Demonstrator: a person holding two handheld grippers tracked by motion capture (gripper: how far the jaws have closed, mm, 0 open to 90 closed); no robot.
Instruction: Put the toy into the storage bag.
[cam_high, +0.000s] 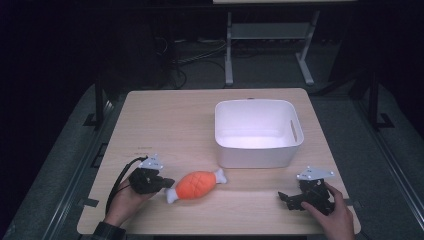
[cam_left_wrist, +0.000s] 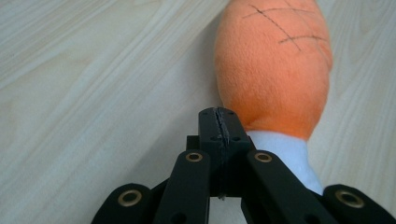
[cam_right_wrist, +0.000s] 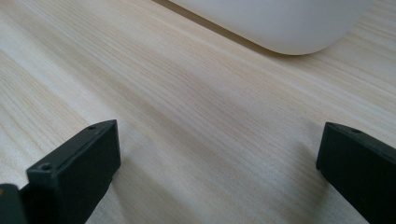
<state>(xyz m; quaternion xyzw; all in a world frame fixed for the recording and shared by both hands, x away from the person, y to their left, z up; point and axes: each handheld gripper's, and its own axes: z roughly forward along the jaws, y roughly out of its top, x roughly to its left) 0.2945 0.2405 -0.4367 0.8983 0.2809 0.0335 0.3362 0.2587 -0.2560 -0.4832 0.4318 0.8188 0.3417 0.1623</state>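
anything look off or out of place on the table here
Nothing stands out. The plush drumstick lies intact on the table, and the white bin sits upright and empty.

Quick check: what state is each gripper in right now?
Left gripper: shut, empty, beside the plush drumstick.
Right gripper: open, empty, over the table.

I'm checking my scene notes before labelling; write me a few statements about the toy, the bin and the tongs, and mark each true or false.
1. The plush meat toy lies on the table. True.
2. The white bin holds the toy. False: it is empty.
3. The left tongs are shut beside the toy's white end. True.
4. The right tongs are shut. False: their jaws stand wide apart over bare wood.
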